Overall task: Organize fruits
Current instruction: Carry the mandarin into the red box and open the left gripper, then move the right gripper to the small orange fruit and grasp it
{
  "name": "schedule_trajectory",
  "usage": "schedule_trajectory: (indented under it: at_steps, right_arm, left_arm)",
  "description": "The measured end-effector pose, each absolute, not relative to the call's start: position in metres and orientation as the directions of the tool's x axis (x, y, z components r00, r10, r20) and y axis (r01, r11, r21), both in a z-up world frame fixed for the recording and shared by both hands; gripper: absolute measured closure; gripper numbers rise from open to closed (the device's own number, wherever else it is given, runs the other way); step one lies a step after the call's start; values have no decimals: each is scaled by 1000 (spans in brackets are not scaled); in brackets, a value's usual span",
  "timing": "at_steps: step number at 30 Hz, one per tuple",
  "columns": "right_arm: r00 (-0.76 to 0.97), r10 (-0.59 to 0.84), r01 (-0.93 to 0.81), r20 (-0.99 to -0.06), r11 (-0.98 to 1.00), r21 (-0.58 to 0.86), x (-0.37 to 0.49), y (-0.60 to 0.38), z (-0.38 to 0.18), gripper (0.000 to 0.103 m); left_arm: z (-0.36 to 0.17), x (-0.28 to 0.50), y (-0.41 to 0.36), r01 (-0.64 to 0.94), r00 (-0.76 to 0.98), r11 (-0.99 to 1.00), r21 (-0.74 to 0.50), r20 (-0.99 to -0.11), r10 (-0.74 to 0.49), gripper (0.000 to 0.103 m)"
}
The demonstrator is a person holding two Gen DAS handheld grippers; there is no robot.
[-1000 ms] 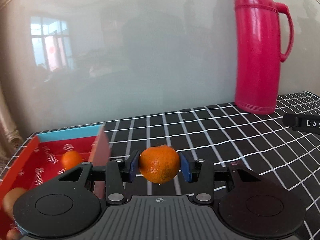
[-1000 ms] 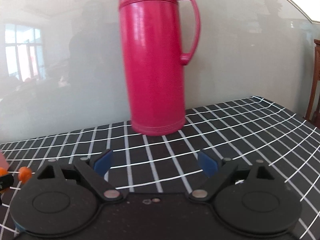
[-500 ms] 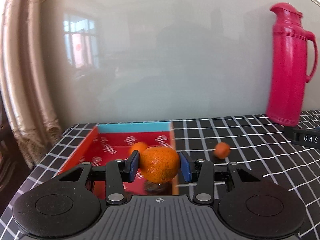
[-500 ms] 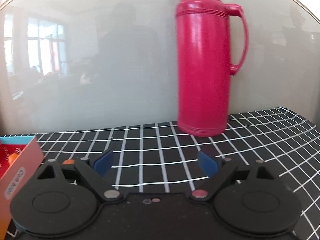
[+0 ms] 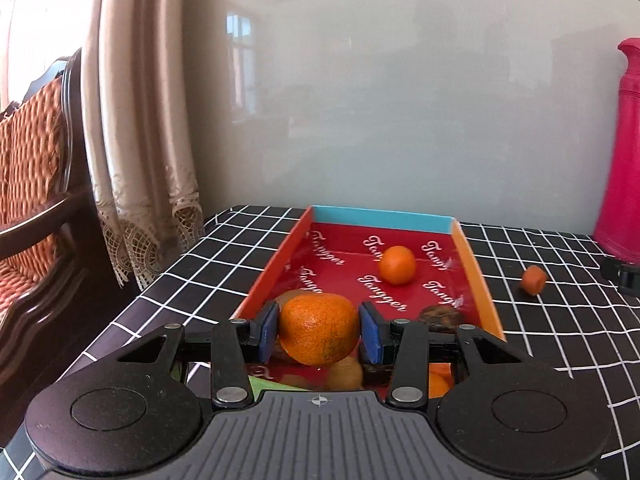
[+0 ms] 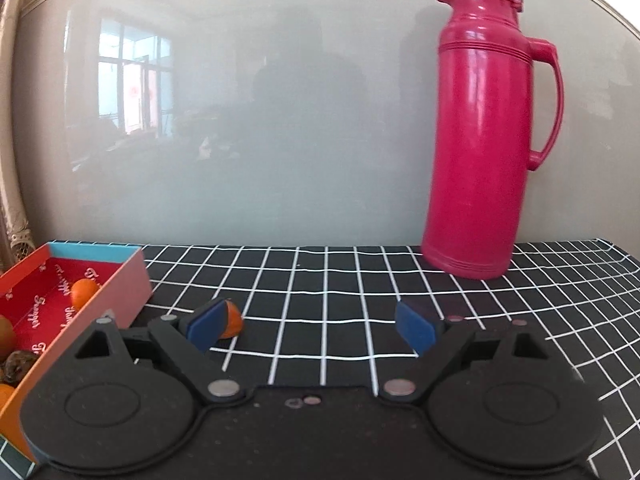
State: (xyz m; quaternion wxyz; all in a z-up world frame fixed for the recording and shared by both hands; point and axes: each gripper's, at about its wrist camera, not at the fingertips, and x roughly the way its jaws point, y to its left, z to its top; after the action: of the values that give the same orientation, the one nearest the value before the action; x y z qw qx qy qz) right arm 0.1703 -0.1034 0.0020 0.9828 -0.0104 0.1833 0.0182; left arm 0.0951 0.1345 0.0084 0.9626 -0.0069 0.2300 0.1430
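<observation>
Mandarin (image 5: 319,329) sits clamped between the blue pads of our left gripper (image 5: 319,330), held above the near end of the red box (image 5: 474,268). Inside the box, a smaller orange (image 5: 397,264) lies at one o'clock from the held fruit, with brown fruits around six o'clock. Our right gripper (image 6: 310,326) has its jaws spread wide and empty over the checked tablecloth (image 6: 320,280); a small orange fruit (image 6: 232,322) rests just behind its left pad. At one o'clock stands the pink thermos (image 6: 480,132).
</observation>
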Motion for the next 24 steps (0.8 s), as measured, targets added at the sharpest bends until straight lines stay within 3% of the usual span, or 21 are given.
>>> schedule_trajectory:
  at_steps: [9, 10, 12, 16, 20, 24]
  right_arm:
    - [936, 27, -38, -351, 999, -24, 168, -100, 1, 13]
    - [936, 27, -39, -350, 999, -28, 168, -99, 2, 12]
    - [937, 28, -43, -348, 999, -34, 167, -98, 1, 12]
    - [936, 32, -48, -351, 998, -40, 166, -97, 1, 12]
    - [935, 32, -53, -354, 997, -48, 166, -97, 0, 12]
    - [935, 31, -52, -354, 997, -51, 165, -98, 0, 12]
  left_arm:
    - [3, 92, 143, -281, 852, 958, 51, -447, 274, 59]
    - [4, 89, 142, -295, 856, 954, 54, -428, 289, 56]
    - [7, 87, 142, -304, 862, 951, 57, -409, 300, 19]
    - [10, 85, 140, -309, 871, 949, 54, -385, 305, 15]
    - [8, 89, 134, -313, 867, 946, 84, -381, 320, 3]
    - [7, 92, 131, -304, 869, 949, 84, -383, 312, 0]
